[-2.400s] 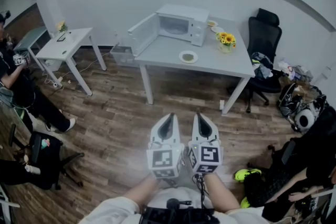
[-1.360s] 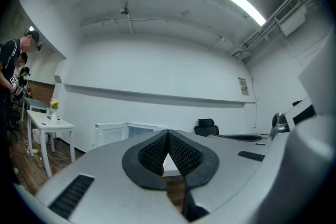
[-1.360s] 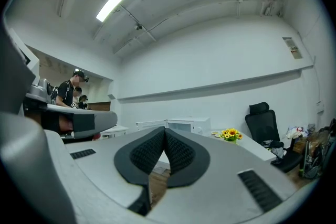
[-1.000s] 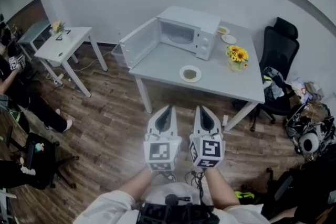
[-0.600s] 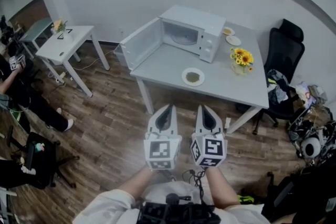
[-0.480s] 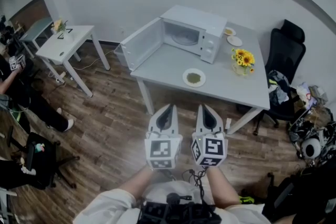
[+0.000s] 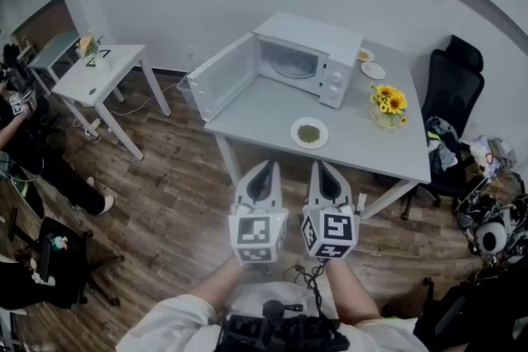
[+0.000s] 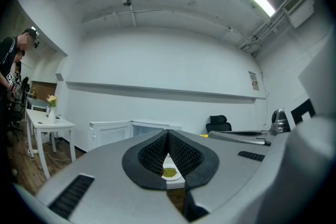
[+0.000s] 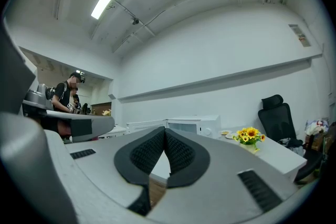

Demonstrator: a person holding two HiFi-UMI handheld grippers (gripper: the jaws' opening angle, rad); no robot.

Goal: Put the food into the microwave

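Since neither gripper has anything to carry yet, I hold both level, side by side, pointed at the table (image 7: 264,107) and well short of it.
- Left gripper (image 7: 265,167): jaws closed tip to tip, nothing between them.
- Right gripper (image 7: 320,166): jaws likewise pressed together, empty.
- Plate of food (image 7: 309,133): on the tabletop near its front edge, directly ahead, well apart from both grippers.
- Microwave (image 7: 312,55): at the table's back, door (image 7: 221,75) swung wide to the left. I judge it stands open to receive the plate.
- Vase of yellow flowers (image 7: 388,103): right of the plate, near the microwave's control side. In my estimate it could be knocked by a careless sweep.
- Small dishes (image 7: 373,70): behind the flowers.
- Office chair (image 7: 452,82): beyond the table's right end.
- Side table (image 7: 99,70) and a person (image 7: 33,152): far left, off my line.
- Wood floor (image 7: 173,202): nothing stands on it between me and the table.
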